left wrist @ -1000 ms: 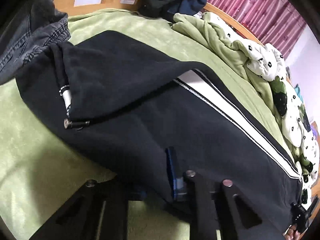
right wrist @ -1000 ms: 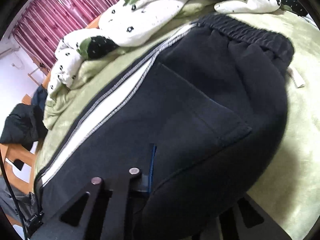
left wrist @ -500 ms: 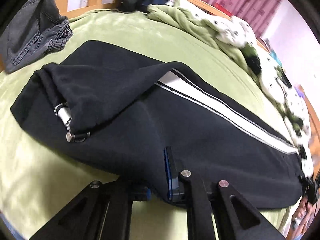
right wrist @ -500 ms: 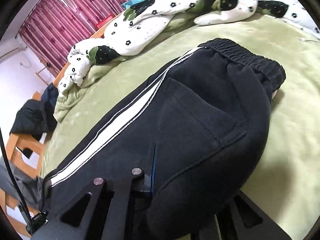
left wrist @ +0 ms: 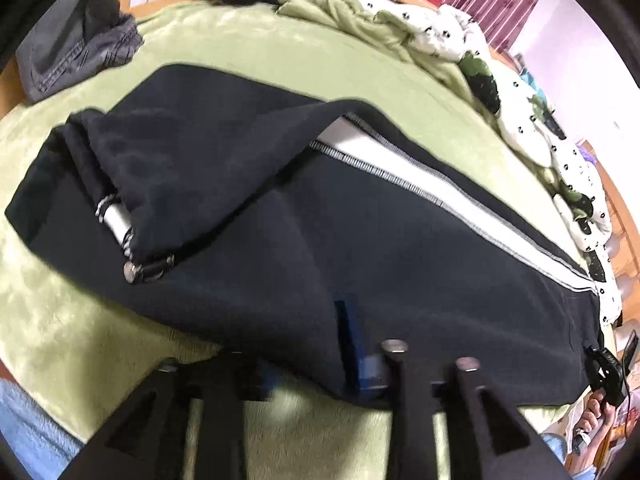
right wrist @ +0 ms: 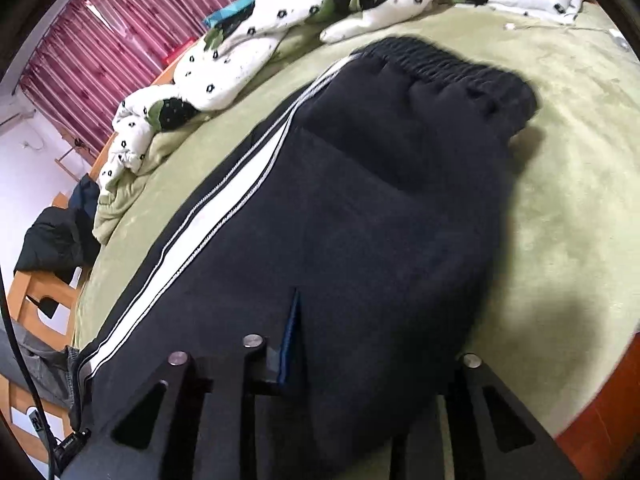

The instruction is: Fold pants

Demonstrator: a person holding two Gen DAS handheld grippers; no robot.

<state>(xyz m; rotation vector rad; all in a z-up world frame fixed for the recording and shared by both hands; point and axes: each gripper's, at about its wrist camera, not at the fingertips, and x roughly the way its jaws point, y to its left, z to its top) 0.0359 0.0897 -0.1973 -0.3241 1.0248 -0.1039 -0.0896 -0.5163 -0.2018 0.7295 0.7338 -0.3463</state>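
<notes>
Two grippers, left (left wrist: 320,364) and right (right wrist: 376,344), each clamp fingers on one pair of pants (left wrist: 360,248).

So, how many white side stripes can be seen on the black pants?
1. A single white stripe runs along the far side of the black pants, from the waistband toward the cuff. A stripe on the other leg may be hidden underneath.

Bed (left wrist: 72,328), green plush cover, as I see it. Black pants (left wrist: 400,264) flat just ahead of both finger pairs. Grey jeans (left wrist: 76,56) far left beyond my left fingers. Patterned quilt (right wrist: 248,44) bunched along the far edge, past the pants.
</notes>
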